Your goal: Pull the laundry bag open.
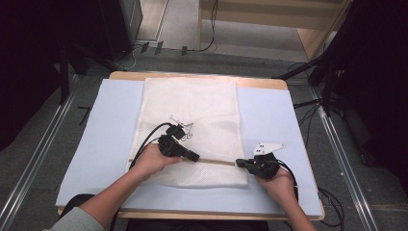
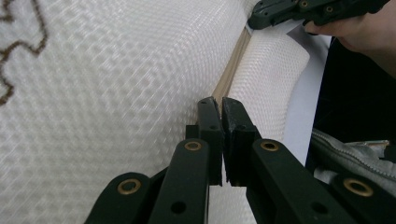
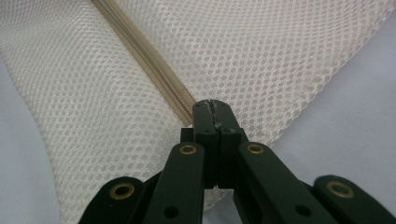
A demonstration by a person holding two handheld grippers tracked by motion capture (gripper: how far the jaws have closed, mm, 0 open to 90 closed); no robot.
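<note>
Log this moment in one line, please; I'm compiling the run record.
item: white mesh bag on blue mat | left claw: shut at zipper | right claw: shut at zipper's end

Left gripper [image 1: 192,156] low, jaws nearly closed; right gripper [image 1: 239,163] facing it, jaws pressed together.

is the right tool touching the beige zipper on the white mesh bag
Touching. In the right gripper view the right tool has its jaws closed at the end of the beige zipper of the white mesh bag.
</note>
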